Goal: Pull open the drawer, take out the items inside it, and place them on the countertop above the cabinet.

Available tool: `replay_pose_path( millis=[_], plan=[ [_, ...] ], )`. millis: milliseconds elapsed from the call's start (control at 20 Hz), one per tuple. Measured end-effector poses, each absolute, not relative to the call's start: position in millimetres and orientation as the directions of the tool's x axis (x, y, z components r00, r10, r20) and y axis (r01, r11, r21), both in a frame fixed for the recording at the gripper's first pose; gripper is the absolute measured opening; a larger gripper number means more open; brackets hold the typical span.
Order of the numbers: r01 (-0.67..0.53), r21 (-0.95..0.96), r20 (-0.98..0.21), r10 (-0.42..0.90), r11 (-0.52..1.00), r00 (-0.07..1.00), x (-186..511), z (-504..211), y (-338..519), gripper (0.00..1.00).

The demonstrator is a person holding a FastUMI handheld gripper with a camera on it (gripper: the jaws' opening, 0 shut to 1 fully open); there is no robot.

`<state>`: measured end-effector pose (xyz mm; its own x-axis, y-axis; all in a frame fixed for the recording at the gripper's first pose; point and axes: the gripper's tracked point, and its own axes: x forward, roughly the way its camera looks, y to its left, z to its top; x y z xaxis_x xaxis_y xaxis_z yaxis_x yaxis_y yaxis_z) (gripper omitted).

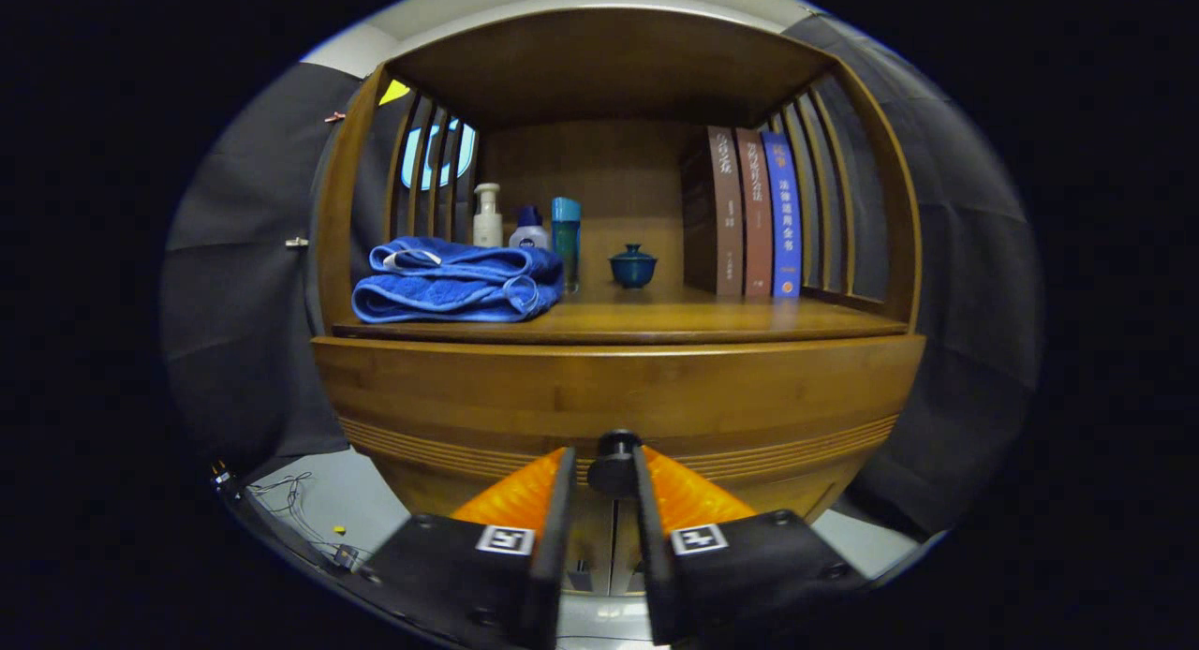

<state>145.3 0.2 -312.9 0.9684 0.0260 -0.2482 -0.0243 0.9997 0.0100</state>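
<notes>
A wooden cabinet fills the scene, with its drawer front [618, 397] straight ahead of me. A dark round knob [614, 463] sticks out from the drawer's lower middle. My gripper [604, 477] has both fingers pressed on the knob's sides, one on each side. The drawer looks closed or barely moved; its inside is hidden. Above the drawer runs the countertop [656, 322], a wooden shelf surface under a wooden roof.
On the countertop lie a folded blue towel [459, 280], a white pump bottle [487, 217], a small bottle [530, 230], a teal tumbler [566, 243], a blue lidded cup [633, 265] and three upright books [749, 214]. Slatted sides close the shelf. Cables [290, 500] lie on the floor left.
</notes>
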Motion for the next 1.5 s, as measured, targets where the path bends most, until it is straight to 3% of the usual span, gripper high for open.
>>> replay_pose_path(
  millis=[50, 250, 350, 500, 700, 1500],
  plan=[
    [-0.028, -0.005, -0.255, 0.026, 1.000, 0.966, 146, -314, 0, 0.50],
    [0.011, -0.021, -0.237, -0.016, 1.000, 0.971, 150, -311, -9, 0.50],
    [0.000, -0.035, -0.283, -0.010, 0.999, 0.959, 158, -324, -7, 0.58],
    [0.016, -0.043, -0.312, -0.028, 0.999, 0.950, 165, -333, -8, 0.59],
    [0.018, -0.027, -0.306, -0.025, 0.999, 0.952, 166, -335, -10, 0.25],
    [0.017, 0.026, -0.316, -0.007, 1.000, 0.949, 68, -321, -12, 0.25]
  ],
)
